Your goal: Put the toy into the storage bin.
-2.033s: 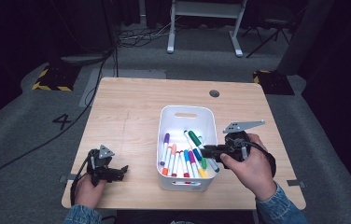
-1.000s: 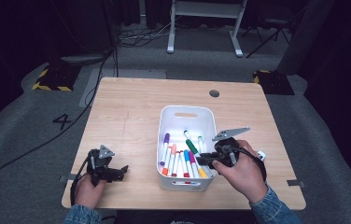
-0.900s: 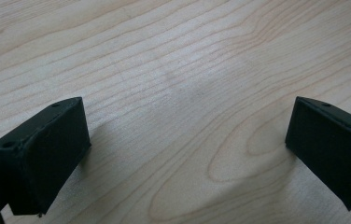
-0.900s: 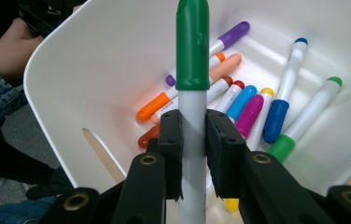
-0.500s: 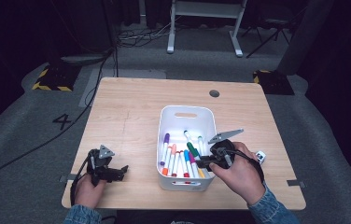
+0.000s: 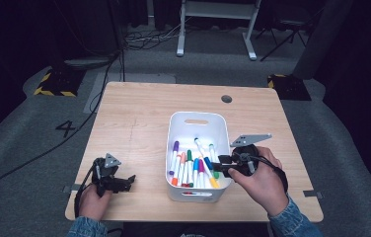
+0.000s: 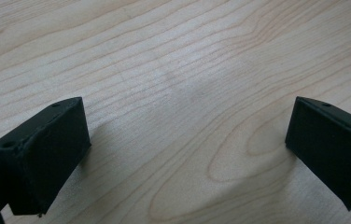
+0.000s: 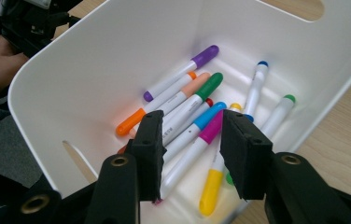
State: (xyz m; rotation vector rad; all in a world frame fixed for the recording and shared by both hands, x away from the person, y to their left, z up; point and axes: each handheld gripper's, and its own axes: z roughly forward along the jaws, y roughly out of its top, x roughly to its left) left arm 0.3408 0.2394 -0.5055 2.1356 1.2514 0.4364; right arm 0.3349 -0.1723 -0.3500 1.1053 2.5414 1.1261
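A white bin [image 6: 197,120] stands on the wooden table and holds several coloured markers [image 6: 193,168]. My right gripper [image 6: 221,165] hangs over the bin's right rim, pointing in. Its jaws have just been opening and nothing is gripped between them. In the right gripper view the open right gripper [image 8: 193,128] hovers above the markers [image 8: 183,107] lying on the bin's floor, a magenta-capped one [image 8: 207,135] right below the gap. My left gripper [image 6: 127,181] rests open near the table's front left, and the left gripper [image 7: 187,135] has bare wood between its jaws.
The bin's wall [image 8: 117,60] rises close in front of the right jaws. Bare table [image 6: 139,113] stretches left of and behind the bin. A small round grommet [image 6: 226,98] sits near the far edge. Dark floor and cables surround the table.
The right gripper carried a green-capped marker leftward over the bin's rim and opened its jaws; the marker now lies among the others. The left hand stayed put.
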